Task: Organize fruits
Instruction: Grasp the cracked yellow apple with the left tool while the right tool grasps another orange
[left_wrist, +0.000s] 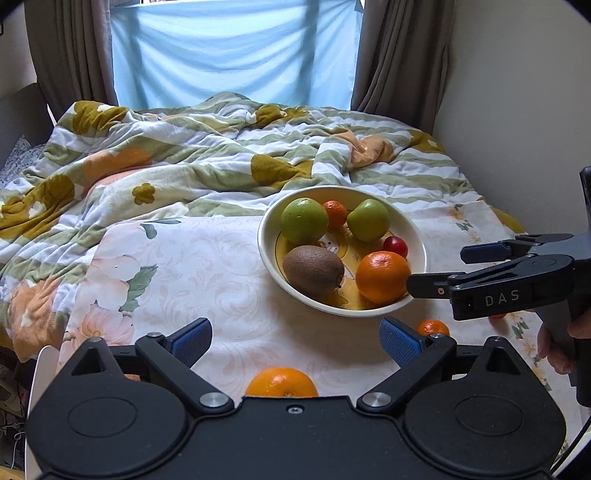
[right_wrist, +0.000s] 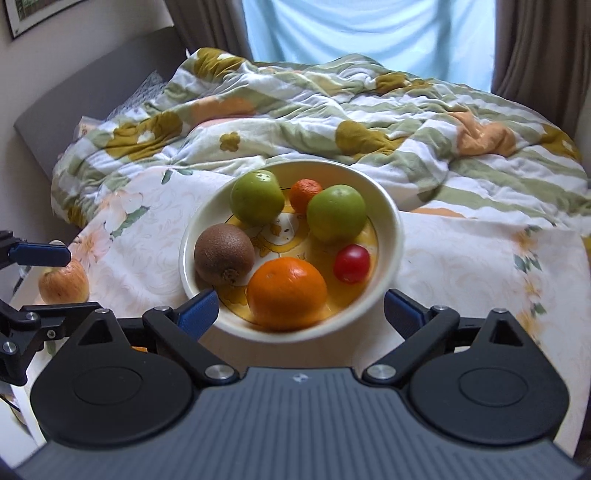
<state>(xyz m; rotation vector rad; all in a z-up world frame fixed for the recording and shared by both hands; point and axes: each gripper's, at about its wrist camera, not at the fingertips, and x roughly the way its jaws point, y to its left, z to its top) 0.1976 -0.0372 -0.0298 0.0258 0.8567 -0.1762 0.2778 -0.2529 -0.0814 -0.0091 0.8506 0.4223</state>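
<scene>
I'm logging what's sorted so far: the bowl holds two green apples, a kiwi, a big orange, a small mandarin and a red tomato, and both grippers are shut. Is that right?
Not quite: both grippers are open, not shut. The left gripper and the right gripper show their blue pads spread wide apart, each in its own wrist view. The contents of the bowl are as you listed.
</scene>
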